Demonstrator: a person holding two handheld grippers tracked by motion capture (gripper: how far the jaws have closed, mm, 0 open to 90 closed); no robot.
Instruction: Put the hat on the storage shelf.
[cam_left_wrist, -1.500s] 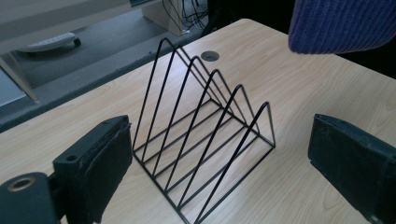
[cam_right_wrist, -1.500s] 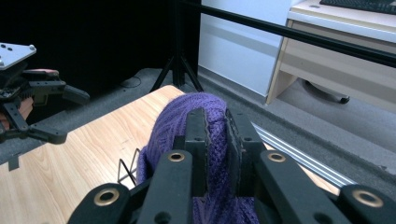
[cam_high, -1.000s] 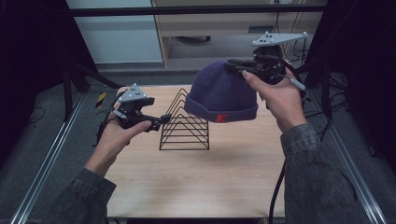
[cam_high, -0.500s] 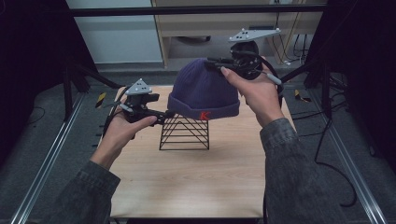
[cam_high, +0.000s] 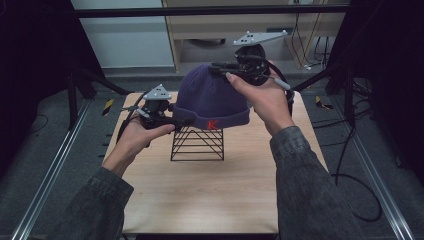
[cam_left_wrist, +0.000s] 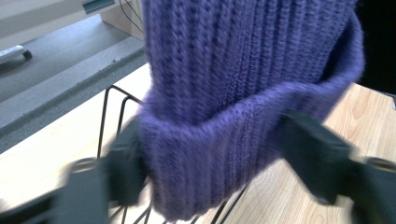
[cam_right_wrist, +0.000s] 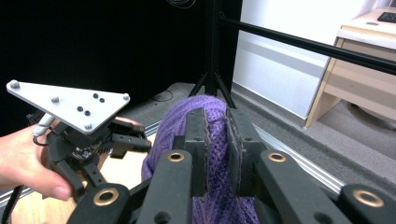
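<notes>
Your right gripper (cam_high: 220, 68) holds the purple knit beanie (cam_high: 212, 100) by its crown, with the jaws closed tight on a fold of the knit; in the right gripper view you see the wool pinched between the two black pads (cam_right_wrist: 198, 135). The beanie hangs in the air above the black wire rack (cam_high: 197, 144), which stands on the wooden bench (cam_high: 200, 195), and its folded cuff with the small red mark comes down to the top of the rack. Whether the cuff touches the wire I cannot tell. Your left gripper (cam_high: 186, 121) is at the left edge of the cuff. Its jaws have just been closing, and in the left gripper view the cuff is between them: one jaw is at the knit, the other stands a little apart from it, so they do not grip it yet. The picture there is blurred. In front of the rack, toward you, the bench is bare and gives you room to move. The left edge of the bench lies just under your left hand (cam_high: 135, 137), and the far edge is just behind the beanie.
</notes>
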